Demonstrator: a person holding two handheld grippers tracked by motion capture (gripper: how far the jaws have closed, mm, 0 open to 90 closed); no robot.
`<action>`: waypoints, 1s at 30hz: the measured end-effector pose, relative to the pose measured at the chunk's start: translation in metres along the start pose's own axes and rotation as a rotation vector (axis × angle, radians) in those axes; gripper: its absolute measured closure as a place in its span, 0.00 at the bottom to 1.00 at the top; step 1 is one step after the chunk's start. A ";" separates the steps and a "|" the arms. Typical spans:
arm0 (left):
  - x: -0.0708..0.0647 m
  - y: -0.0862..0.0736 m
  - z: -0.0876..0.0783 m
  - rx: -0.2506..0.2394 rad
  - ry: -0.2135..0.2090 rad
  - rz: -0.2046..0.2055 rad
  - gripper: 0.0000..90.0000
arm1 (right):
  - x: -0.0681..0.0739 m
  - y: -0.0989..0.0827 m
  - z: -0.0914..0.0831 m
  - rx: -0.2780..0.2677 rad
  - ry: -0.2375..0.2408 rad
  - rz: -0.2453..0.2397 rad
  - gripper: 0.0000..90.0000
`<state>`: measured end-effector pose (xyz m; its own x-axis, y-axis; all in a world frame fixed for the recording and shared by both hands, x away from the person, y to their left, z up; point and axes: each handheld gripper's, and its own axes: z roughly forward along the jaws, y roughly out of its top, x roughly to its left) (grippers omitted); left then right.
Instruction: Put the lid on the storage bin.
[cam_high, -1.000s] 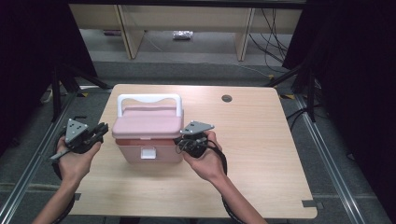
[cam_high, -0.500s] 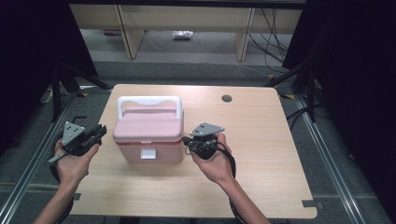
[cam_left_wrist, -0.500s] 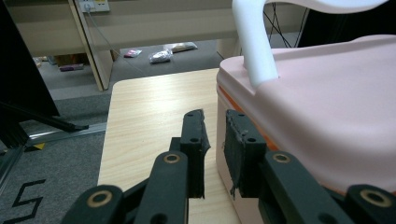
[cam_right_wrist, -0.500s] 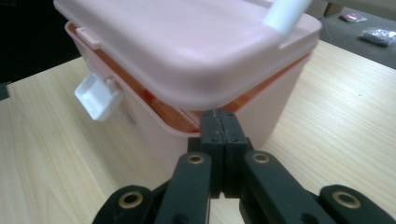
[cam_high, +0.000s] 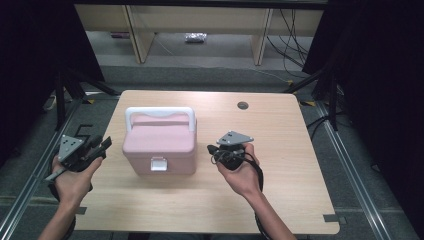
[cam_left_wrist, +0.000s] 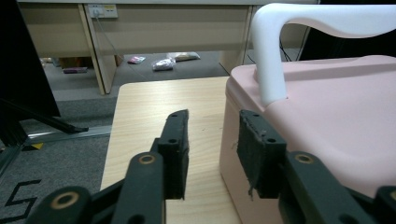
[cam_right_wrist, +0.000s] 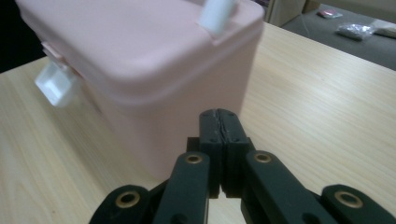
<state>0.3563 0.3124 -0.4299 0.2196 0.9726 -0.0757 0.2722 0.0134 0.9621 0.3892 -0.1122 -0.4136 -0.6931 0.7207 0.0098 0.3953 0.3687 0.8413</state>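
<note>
left gripper (cam_high: 102, 145) jaws just opening, empty | right gripper (cam_high: 212, 150) closed (empty), drawn back from pink box (cam_high: 159, 145)

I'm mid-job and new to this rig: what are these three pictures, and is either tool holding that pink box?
A person holds a two-jaw tool in each hand. The high view looks down on the wooden table; the other two pictures come from cameras riding on each tool. The pink box with a white handle and a front latch stands between them. The left gripper has just been opening, nothing between its jaws, beside the box. The right gripper is shut on nothing. Neither holds the box.
</note>
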 end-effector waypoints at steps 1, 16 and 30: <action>0.001 -0.002 0.000 -0.001 -0.001 -0.001 0.65 | -0.003 -0.003 -0.002 0.004 -0.006 0.003 0.99; 0.014 -0.052 -0.005 0.019 0.056 -0.001 0.47 | -0.053 -0.065 -0.028 0.048 -0.137 0.091 0.91; 0.013 -0.078 -0.004 0.035 0.075 0.018 0.43 | -0.076 -0.129 -0.042 0.086 -0.242 0.174 0.80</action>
<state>0.3338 0.3250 -0.5050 0.1538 0.9874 -0.0375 0.3013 -0.0107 0.9535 0.3661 -0.2391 -0.5001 -0.4508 0.8925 0.0123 0.5523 0.2681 0.7894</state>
